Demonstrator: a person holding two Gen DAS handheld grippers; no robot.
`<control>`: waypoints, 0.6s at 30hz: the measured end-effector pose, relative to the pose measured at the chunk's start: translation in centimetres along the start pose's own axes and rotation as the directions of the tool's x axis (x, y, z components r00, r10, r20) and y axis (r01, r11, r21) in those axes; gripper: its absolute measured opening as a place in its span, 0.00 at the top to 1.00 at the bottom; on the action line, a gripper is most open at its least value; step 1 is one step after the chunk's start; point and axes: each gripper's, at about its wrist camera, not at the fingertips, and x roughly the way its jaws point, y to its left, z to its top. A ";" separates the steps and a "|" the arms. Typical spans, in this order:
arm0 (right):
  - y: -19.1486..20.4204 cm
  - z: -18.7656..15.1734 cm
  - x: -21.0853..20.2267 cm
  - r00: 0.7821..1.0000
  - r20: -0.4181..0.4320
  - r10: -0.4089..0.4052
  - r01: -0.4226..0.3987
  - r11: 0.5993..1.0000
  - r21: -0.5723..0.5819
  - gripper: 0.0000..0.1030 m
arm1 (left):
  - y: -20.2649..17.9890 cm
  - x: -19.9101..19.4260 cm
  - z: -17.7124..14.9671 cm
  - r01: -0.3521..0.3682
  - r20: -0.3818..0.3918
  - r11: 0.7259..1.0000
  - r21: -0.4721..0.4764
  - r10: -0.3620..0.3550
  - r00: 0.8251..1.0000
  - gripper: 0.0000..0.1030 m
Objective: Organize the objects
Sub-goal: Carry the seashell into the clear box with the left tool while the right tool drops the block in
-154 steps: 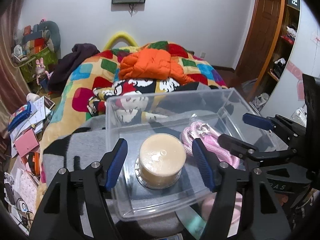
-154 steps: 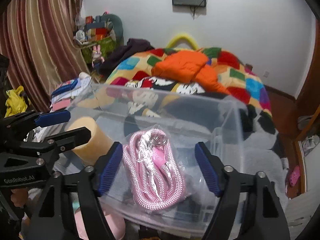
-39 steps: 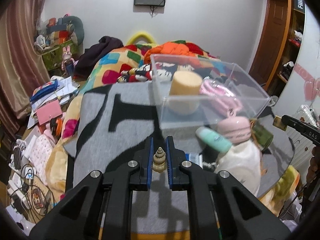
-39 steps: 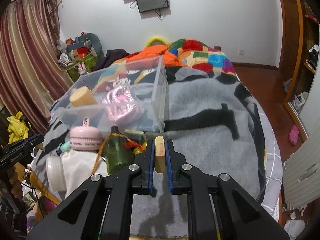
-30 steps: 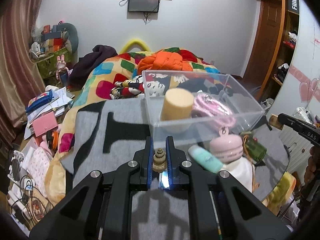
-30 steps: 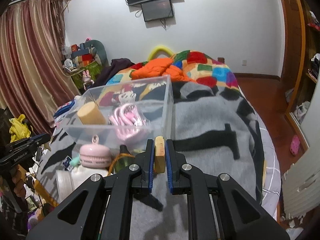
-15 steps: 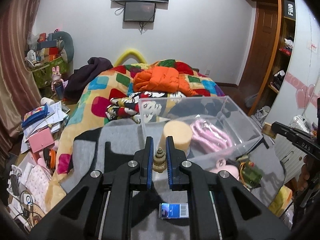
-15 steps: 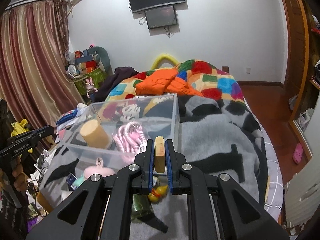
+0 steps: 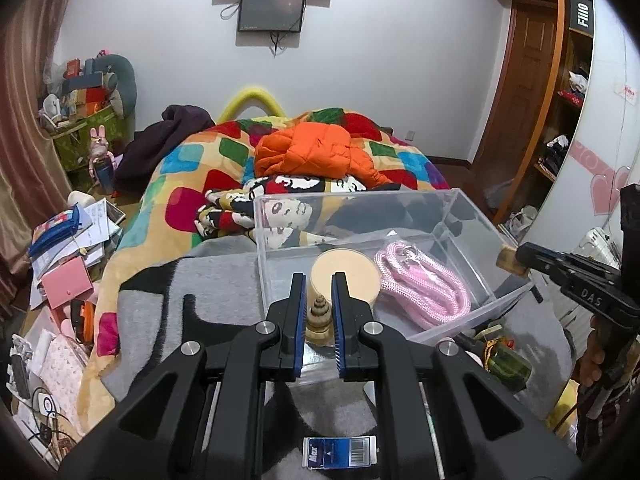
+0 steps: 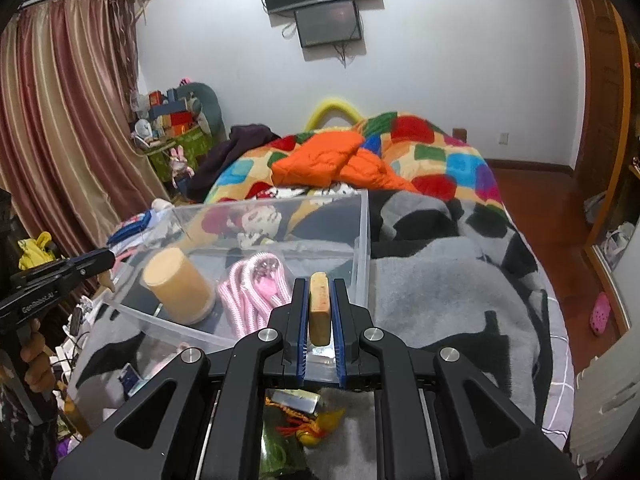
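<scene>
My left gripper [image 9: 319, 312] is shut on a small tan spiral shell [image 9: 319, 318], held above the near-left edge of a clear plastic bin [image 9: 280, 216]. The bin holds a beige cylinder [image 9: 346, 280] and a coiled pink rope [image 9: 424, 284]. My right gripper [image 10: 320, 312] is shut on a tan wooden block [image 10: 319, 308], held over the bin's [image 10: 362, 240] near right corner. The cylinder [image 10: 176, 286] and rope [image 10: 256, 284] show in the right wrist view too. Each gripper shows in the other's view, the right one [image 9: 516, 260] and the left one [image 10: 106, 268].
The bin sits on a grey and black blanket [image 10: 460, 280]. A blue card [image 9: 340, 452], a green bottle [image 9: 506, 364] and a yellow duck with red tassel [image 10: 316, 428] lie near the bin. A colourful quilt with an orange jacket [image 9: 316, 152] lies behind. Clutter covers the floor at left.
Both grippers rose and moved forward over the bin with shell and block still held. Five seconds ago both were open over the bin.
</scene>
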 end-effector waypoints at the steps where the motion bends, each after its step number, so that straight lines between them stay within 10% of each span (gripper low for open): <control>1: -0.1 0.0 0.3 1.000 -0.005 0.000 0.000 1.000 0.000 0.91 | 0.0 0.2 -0.1 -0.002 -0.004 1.000 0.000 0.002 1.000 0.89; 18: 1.4 0.0 3.8 0.999 -0.048 -0.024 0.021 0.998 -0.058 0.91 | -0.2 2.7 -0.6 0.002 -0.066 1.000 -0.013 -0.003 0.998 0.89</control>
